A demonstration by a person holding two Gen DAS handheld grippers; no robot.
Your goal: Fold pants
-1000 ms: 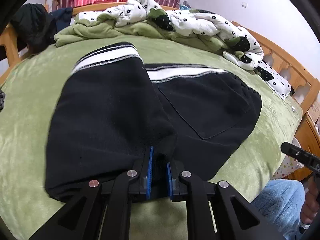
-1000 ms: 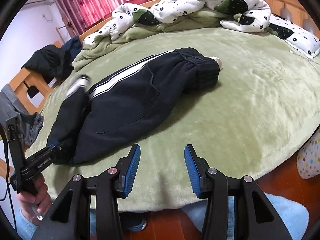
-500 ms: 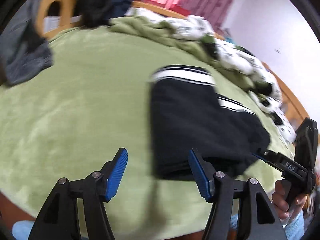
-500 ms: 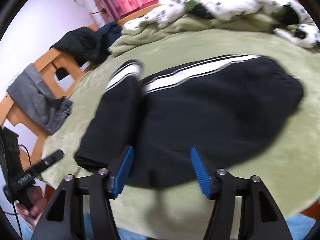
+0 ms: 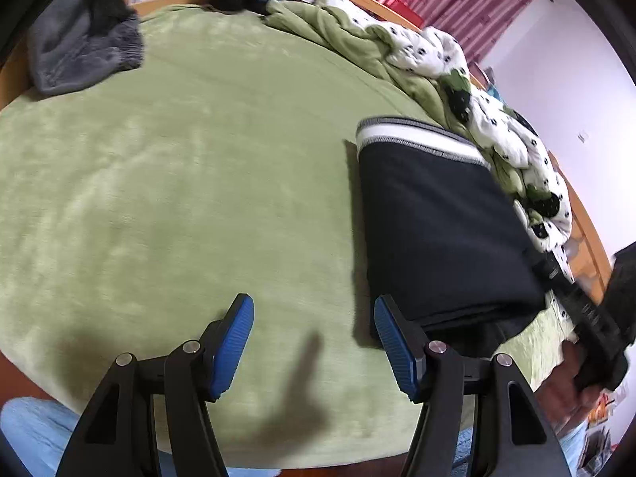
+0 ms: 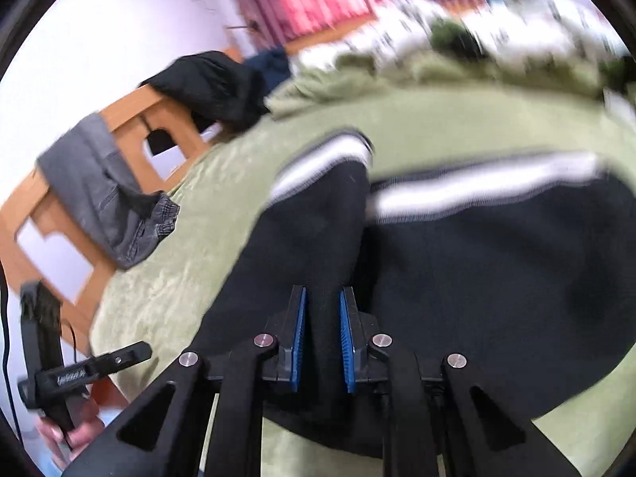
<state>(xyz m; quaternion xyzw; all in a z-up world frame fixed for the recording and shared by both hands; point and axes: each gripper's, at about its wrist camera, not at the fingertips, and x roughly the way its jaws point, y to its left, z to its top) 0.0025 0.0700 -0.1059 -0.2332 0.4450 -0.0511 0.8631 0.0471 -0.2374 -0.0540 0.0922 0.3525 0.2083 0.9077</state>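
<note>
The black pants (image 5: 441, 222) with white side stripes lie folded on the green bed; they also show in the right wrist view (image 6: 477, 278), blurred. My left gripper (image 5: 314, 346) is open and empty, hovering over bare blanket just left of the pants' near edge. My right gripper (image 6: 321, 334) is shut on the near edge of the pants, with black cloth pinched between its blue pads. The right gripper also shows at the right edge of the left wrist view (image 5: 588, 310), and the left gripper shows at the lower left of the right wrist view (image 6: 79, 369).
The green blanket (image 5: 179, 167) covers the bed. A rumpled white and green duvet (image 5: 457, 79) lies along the far side. Grey trousers (image 6: 107, 198) and dark clothes (image 6: 210, 83) hang on the wooden bed frame (image 6: 47, 238).
My left gripper let go of the pants, opened and swung left over bare blanket. My right gripper moved in onto the pants' near edge and closed on the cloth.
</note>
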